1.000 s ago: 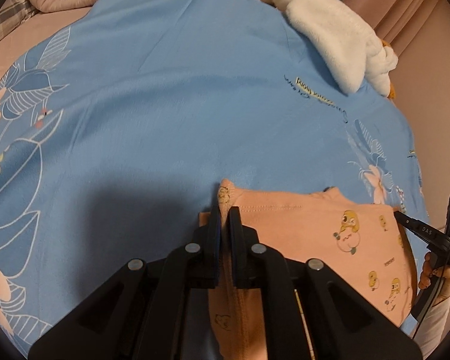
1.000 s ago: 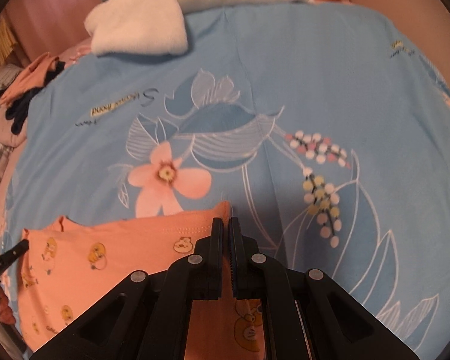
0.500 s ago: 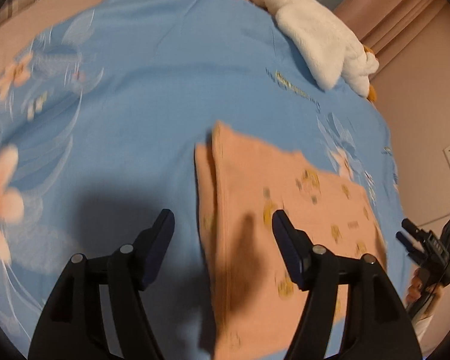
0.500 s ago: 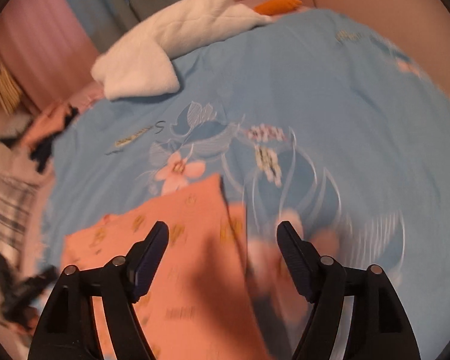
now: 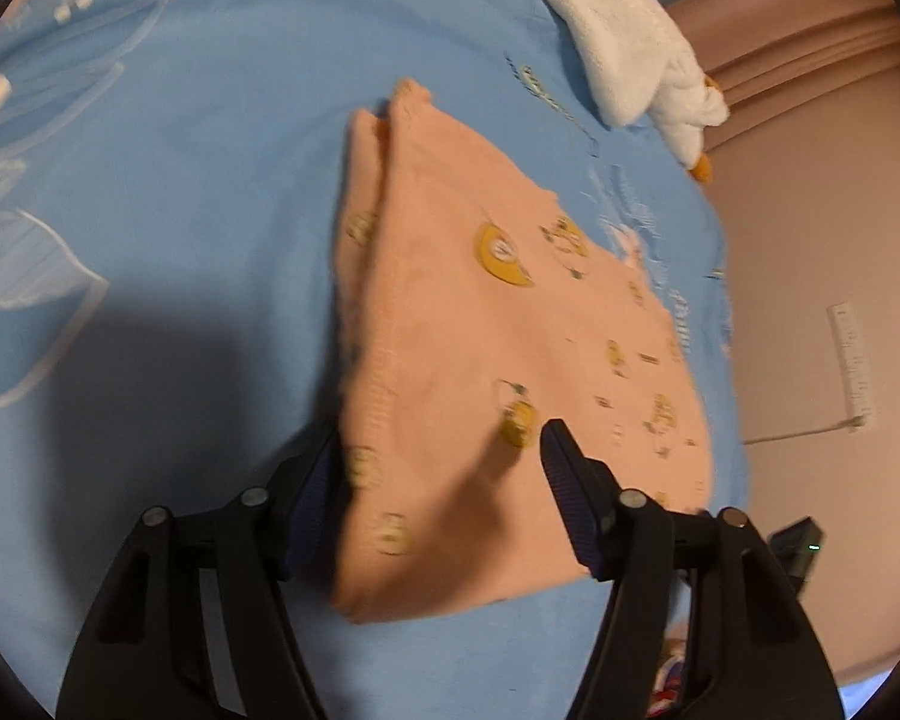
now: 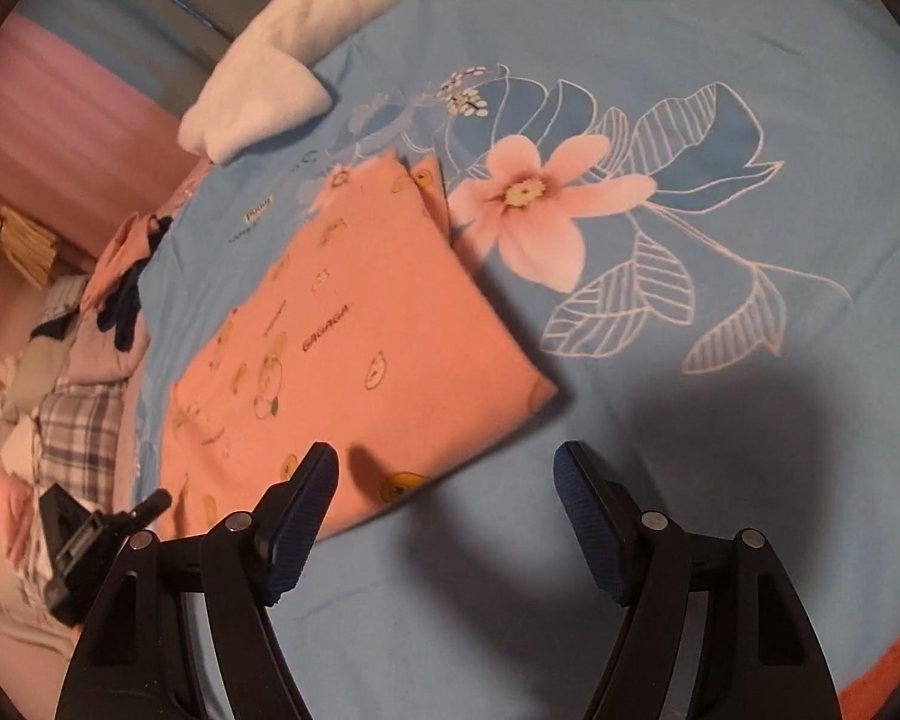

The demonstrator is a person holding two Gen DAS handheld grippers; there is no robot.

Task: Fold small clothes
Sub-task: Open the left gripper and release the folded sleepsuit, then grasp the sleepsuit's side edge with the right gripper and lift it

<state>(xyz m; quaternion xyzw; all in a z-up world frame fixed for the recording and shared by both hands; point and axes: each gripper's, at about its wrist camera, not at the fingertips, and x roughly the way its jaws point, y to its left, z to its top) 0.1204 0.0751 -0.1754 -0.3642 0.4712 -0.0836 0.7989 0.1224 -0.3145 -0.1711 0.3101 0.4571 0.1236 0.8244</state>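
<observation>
Released within the last second: both grippers let go of the peach garment (image 5: 510, 360) and pulled back toward the near edge of the blue floral sheet (image 5: 198, 138), so more of the folded cloth shows than a second ago. Folded once now, lying flat on the sheet; at 6 o'clock of the white plush toy (image 6: 264, 96) in the right wrist view, with the pink printed flower (image 6: 540, 204) touching its far corner at 3 o'clock.

Likely light, thin and limp knit: no stiffness, prone to drooping and sliding out of fold if lifted by a single point. Not fragile, not slippery against ribbed pads. Best taken at two corners of one short edge, pinching both layers together, probably the near edge closest to the fingers.

Left gripper (image 5: 444, 480): parted about halfway, jaws lately eased inward a little, hovering above the near part of the garment, apparently not pressing it. Right gripper (image 6: 447, 501): spread wide, holding nothing, left finger over the near corner of the cloth at 9 o'clock, right finger over bare sheet.
</observation>
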